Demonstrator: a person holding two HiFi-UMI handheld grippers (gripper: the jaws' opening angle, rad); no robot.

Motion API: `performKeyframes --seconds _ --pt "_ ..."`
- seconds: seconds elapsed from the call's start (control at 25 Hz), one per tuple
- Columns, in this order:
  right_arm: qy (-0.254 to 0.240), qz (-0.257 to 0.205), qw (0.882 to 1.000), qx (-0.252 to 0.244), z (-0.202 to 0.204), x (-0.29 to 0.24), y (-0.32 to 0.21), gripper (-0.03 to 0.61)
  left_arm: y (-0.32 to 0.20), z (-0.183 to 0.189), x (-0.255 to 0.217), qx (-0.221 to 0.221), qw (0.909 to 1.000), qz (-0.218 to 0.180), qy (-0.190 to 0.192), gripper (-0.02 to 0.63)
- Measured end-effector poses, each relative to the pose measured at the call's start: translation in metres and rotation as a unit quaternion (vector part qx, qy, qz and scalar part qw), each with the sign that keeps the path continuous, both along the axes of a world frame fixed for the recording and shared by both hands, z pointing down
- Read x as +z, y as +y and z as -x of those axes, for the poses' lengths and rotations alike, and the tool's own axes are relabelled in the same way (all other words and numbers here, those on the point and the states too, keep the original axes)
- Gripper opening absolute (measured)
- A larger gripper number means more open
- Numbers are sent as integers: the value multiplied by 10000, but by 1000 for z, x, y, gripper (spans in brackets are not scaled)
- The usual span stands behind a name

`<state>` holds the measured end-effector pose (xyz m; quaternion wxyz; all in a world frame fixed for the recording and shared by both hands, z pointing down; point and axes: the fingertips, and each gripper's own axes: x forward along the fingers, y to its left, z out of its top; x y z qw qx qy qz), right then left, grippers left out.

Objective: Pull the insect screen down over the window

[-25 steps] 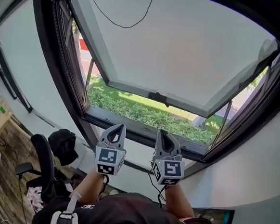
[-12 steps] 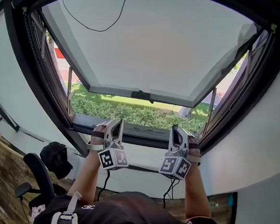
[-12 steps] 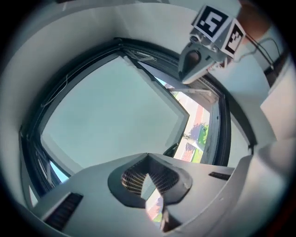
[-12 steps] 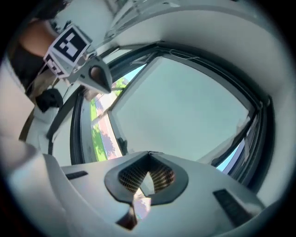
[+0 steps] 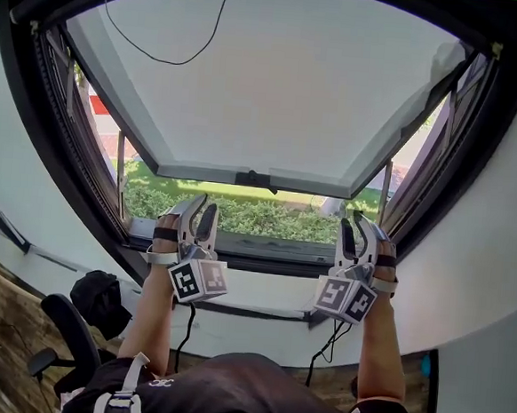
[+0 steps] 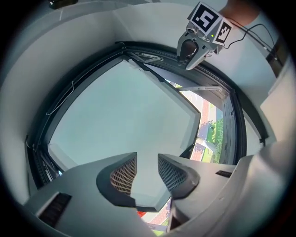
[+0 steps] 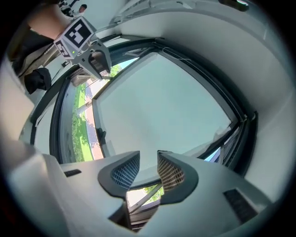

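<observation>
Left gripper [image 5: 202, 210] and right gripper [image 5: 358, 227], jaws just opening, stand spread and empty, raised before the sill [image 5: 269, 246]. Chair [image 5: 67, 320] lower left; window [image 5: 268, 86] centre, sash tilted outward over hedge [image 5: 266, 218]; screen cannot be made out; white wall [image 5: 481, 263] right.

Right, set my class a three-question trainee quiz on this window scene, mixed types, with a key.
1. True or false: the left claw is clamped shut on something.
2. What shows outside, below the large white swung-out pane? A green hedge; B car park; C river.
3. Fill in: in the head view, the black office chair sits at the lower ____.
Key: 1 false, left claw and right claw have just been opening, nothing between either; 2 A; 3 left.
</observation>
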<state>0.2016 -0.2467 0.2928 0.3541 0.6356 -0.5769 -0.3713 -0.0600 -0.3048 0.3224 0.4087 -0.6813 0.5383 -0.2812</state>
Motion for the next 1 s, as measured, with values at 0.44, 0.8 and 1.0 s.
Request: performKeyframes --seconds 0.44,0.8,1.0 --pt "167 -825 9964 61 -18 -113 1 144 -2 18 -112 -11 9968 -752 263 146" --pt "596 -1376 9886 98 -14 -204 1 144 -8 76 -241 -496 9769 -2045 382 146" --pt "622 -1655 9841 152 -12 -258 0 144 -8 104 -298 -649 9671 -2458 135 141"
